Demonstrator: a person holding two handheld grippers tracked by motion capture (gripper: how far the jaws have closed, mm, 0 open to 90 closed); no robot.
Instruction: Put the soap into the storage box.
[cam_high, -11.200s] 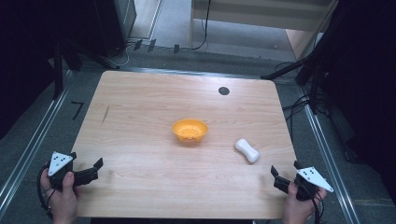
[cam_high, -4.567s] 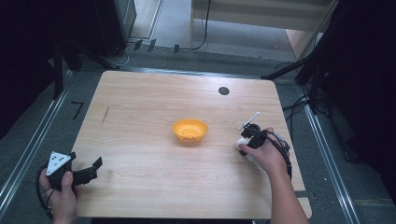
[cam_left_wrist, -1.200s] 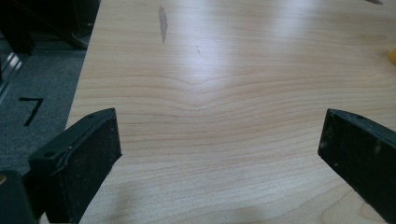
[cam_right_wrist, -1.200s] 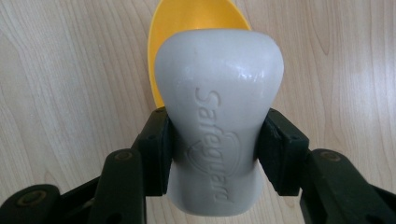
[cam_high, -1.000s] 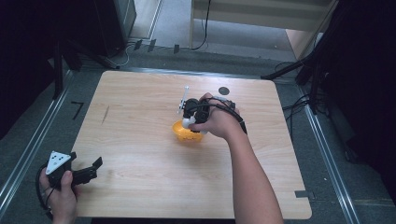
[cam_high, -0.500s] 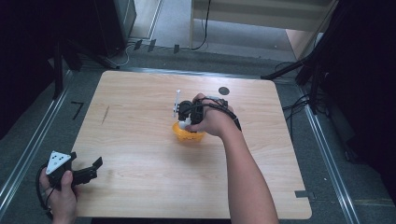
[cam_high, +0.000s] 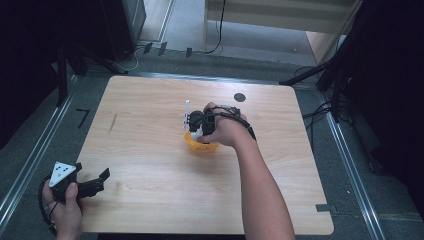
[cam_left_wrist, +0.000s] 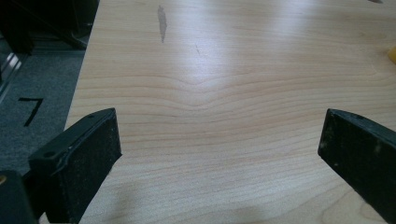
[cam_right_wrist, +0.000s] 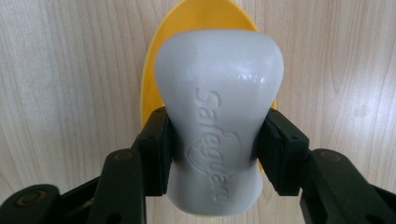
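The right tongs (cam_right_wrist: 215, 154) are pinching a white soap bar (cam_right_wrist: 218, 121) across its narrow waist, one black jaw pressed to each side. The bar's long axis runs straight out along the jaws, its broader rounded end pointing away from the tongs and its embossed lettering facing the camera on them. Directly beyond the bar, past its far end, sits the yellow bowl (cam_right_wrist: 196, 21) on the tabletop (cam_right_wrist: 56, 70). From the high view the right tongs (cam_high: 197, 127) point downward over the bowl (cam_high: 202, 146), soap bar (cam_high: 196, 132) above it. The left tongs (cam_high: 92, 185) are spread wide with nothing between them, low over bare tabletop (cam_left_wrist: 224, 84), well apart from the bowl.
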